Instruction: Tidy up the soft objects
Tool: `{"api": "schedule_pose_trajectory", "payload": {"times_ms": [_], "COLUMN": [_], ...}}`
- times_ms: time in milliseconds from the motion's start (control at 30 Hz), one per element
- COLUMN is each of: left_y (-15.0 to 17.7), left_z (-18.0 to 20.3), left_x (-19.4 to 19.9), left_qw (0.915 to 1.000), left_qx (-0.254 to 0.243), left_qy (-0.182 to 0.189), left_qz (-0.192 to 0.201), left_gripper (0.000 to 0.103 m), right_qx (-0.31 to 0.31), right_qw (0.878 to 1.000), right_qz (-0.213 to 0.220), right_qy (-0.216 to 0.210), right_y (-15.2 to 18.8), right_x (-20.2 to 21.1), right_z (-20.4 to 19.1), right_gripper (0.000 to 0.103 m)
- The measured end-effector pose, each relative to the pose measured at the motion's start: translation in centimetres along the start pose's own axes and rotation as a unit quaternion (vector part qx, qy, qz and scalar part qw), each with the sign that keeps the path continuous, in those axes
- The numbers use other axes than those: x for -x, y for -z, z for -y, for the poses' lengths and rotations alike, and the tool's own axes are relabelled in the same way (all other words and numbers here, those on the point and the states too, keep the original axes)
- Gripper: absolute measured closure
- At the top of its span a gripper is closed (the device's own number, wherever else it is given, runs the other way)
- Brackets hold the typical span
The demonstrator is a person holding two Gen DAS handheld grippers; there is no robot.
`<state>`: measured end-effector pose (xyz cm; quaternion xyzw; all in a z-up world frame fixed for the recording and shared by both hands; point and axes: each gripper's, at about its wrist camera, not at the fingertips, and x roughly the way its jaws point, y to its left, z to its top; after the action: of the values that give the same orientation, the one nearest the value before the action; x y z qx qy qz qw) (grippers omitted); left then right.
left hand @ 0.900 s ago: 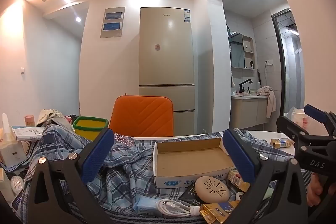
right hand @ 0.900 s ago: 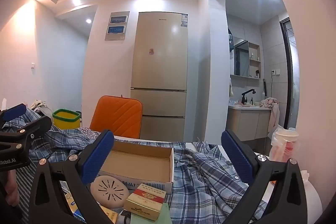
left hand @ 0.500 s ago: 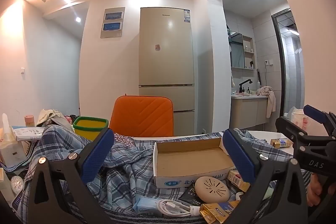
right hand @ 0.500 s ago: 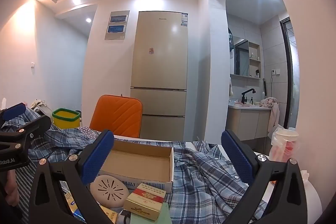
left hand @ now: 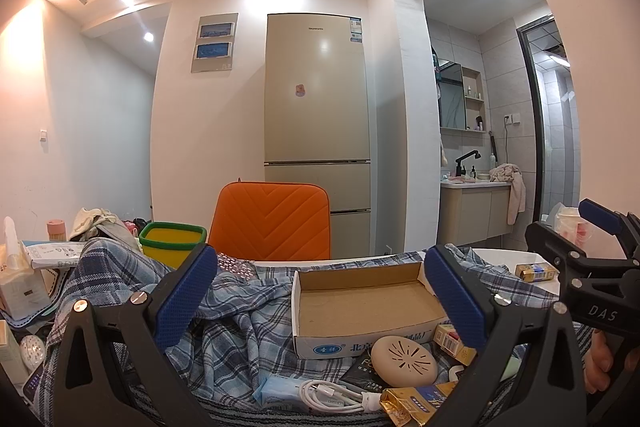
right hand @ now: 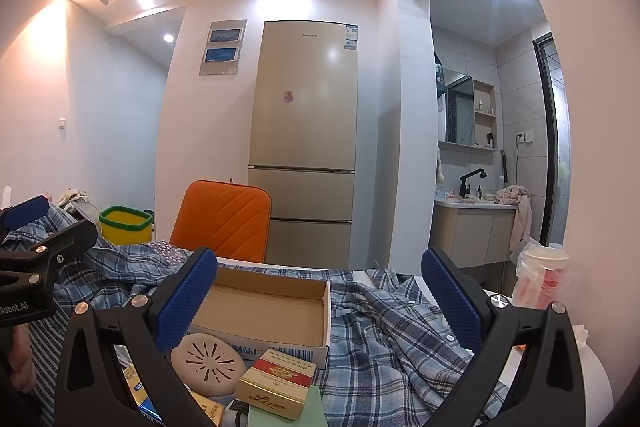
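Both grippers are held level above a cluttered table, jaws spread as wide as they go and nothing between them. The left gripper (left hand: 320, 291) and the right gripper (right hand: 320, 291) hover side by side, each just catching the other at the edge of its view.

The soft thing to sort is the plaid shirt (left hand: 240, 319), a blue checked garment crumpled across the table. It lies under and ahead of both grippers, heaped to the left of the left gripper and spreading in flatter folds ahead of the right one (right hand: 384, 327). A shallow cardboard box (left hand: 360, 307) and some small items, among them a round beige disc (left hand: 404, 361) and a white cable (left hand: 332, 393), seem to rest on top of it.

By the look of it, the shirt is light, limp and not fragile. It will sag and drape when lifted and gives no stiff edge to hold. A raised fold or ridge is the best bite; the bunched cloth ahead of the right gripper looks free of clutter. Pulling while the box sits on it would likely drag or tip the box.
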<state>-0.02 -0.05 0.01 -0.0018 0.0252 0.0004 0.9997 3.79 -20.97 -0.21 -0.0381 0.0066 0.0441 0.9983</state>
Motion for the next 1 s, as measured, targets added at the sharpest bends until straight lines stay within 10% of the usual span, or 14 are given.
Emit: {"api": "schedule_pose_trajectory", "payload": {"times_ms": [1000], "left_y": [0.23], "left_z": [0.05], "left_x": [-0.05], "left_qw": [0.9999], "left_qx": [-0.008], "left_qy": [0.011], "left_qz": [0.004], "left_gripper": [0.0], "right_qx": [-0.001], "right_qw": [1.0], "right_qz": [0.012], "right_qy": [0.014], "right_y": [-0.35], "right_x": [0.83], "right_z": [0.2], "right_gripper": [0.0]}}
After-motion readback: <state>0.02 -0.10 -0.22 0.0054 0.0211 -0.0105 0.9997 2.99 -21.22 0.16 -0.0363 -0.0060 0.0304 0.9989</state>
